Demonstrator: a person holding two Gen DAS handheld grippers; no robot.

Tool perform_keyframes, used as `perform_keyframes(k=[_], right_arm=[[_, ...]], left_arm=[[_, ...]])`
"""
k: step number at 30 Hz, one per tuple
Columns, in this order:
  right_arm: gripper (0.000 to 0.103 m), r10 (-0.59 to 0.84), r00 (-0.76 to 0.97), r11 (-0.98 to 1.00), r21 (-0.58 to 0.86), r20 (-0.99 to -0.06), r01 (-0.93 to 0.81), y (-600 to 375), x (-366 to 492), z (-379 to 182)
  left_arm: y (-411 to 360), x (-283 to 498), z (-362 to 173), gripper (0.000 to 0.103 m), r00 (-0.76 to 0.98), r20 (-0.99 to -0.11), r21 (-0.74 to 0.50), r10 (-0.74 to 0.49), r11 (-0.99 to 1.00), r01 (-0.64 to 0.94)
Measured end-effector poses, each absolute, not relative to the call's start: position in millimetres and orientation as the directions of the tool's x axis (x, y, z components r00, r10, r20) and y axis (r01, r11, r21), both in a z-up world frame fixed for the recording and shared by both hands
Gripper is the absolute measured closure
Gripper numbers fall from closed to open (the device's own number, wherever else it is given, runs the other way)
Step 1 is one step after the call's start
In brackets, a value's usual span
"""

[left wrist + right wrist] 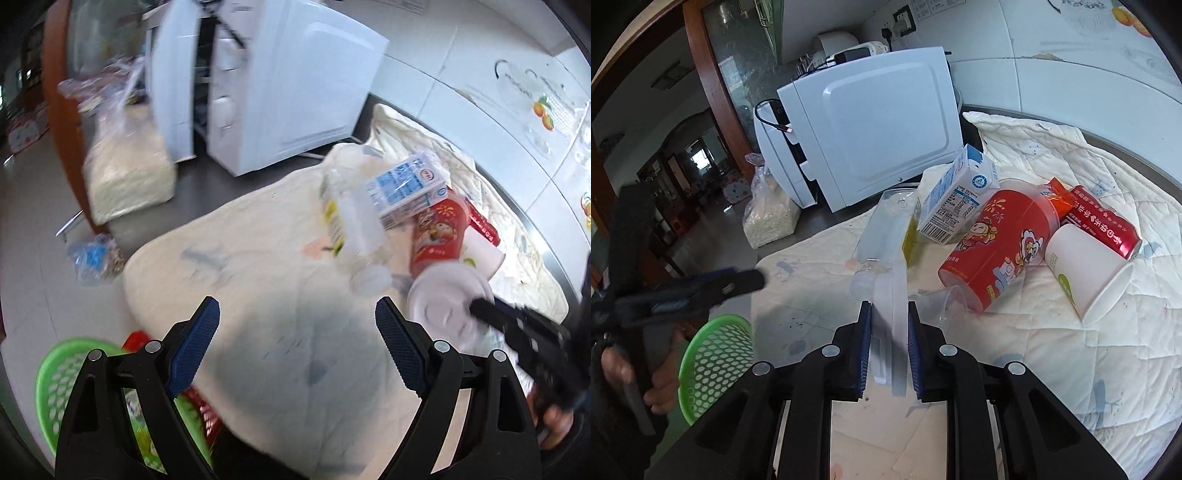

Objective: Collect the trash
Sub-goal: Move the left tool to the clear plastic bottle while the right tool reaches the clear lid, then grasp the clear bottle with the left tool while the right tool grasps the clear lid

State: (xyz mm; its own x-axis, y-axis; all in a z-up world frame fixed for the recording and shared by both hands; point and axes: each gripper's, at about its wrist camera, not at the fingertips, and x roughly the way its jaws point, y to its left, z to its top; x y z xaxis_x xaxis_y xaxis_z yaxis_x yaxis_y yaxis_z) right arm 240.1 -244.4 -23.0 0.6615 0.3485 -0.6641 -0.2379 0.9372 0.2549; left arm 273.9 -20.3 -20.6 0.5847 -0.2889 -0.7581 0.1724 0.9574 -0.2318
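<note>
My right gripper (888,306) is shut on a white round plastic lid (899,332), held edge-on between its blue pads; in the left wrist view the lid (443,302) shows as a disc over the quilted cloth (295,369). Beyond it lies a pile of trash: a clear bottle (882,229), a blue-and-white milk carton (956,199), a red printed tub (1001,243), a white paper cup (1086,269), a red can (1104,225) and a clear cup (942,299). My left gripper (297,325) hangs open and empty above the cloth, beside a green basket (59,373).
A white appliance (879,125) stands behind the pile, with a bag of grain (772,218) to its left. The green basket (716,358) holds red wrappers. A crumpled plastic bag (96,258) lies left of the cloth. A tiled wall closes the right side.
</note>
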Motion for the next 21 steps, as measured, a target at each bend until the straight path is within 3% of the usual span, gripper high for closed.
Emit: perform_keyframes(k=[16,19,21], right_arm=[[0.085,0.38,0.663,0.925,0.288,-0.645,-0.25,-271,206,-22],[0.085,0.384,0.662,0.923,0.296,-0.644,-0.247,-273,207,-23],[0.085,0.385,0.661,0.922,0.297,-0.645,-0.247,-273,208,-23]], left_arm=[[-113,395,-59,0.018,0.444,-0.861,-0.176,-0.247,0.965,0.196],[-115,403,-66,0.021,0.429,-0.871,-0.172,-0.24,0.966,0.192],[-114,405,-68,0.034,0.42,-0.866,-0.201,-0.271,0.958,0.203]])
